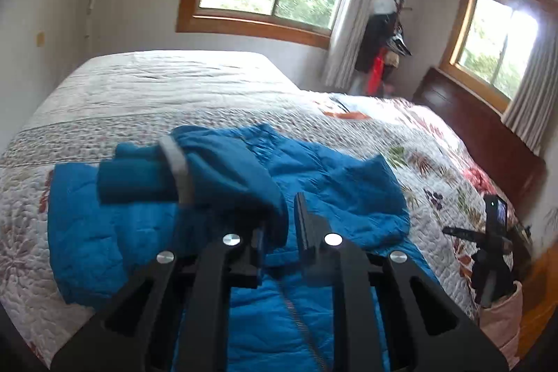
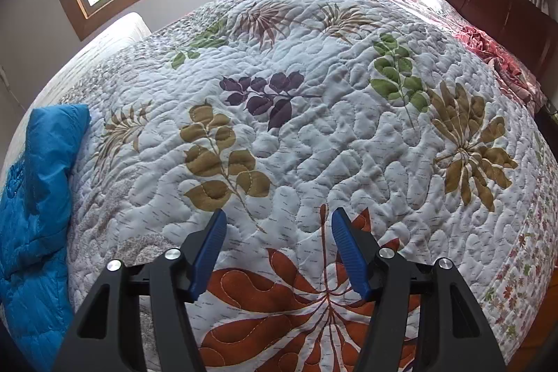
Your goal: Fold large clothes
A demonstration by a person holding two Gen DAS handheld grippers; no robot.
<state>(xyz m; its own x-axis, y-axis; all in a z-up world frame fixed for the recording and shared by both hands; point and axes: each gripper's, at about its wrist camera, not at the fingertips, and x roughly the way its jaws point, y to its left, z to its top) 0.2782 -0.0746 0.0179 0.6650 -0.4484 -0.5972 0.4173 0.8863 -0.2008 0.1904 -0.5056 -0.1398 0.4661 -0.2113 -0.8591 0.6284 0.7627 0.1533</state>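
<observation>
Jacket (image 1: pixel 331 183): blue, quilted, on the bed (image 1: pixel 146 93), sleeve lifted over its body
Left gripper (image 1: pixel 279 225): jaws clenched on sleeve fabric
Right gripper (image 2: pixel 275 243): jaws released, above bare quilt (image 2: pixel 314 128)
Jacket edge: at left of right view; quilt beyond is free

The left wrist view is smeared with motion. In it the blue jacket (image 1: pixel 331 183) runs under the left gripper (image 1: pixel 282 225), whose black frame hides the jacket's near part; a lifted sleeve (image 1: pixel 195 173) covers one finger, so the grip itself cannot be made out. Beyond the jacket, dark things on the coat stand (image 1: pixel 383 37) are too blurred to name. In the right wrist view the picture's left edge cuts the jacket off.
</observation>
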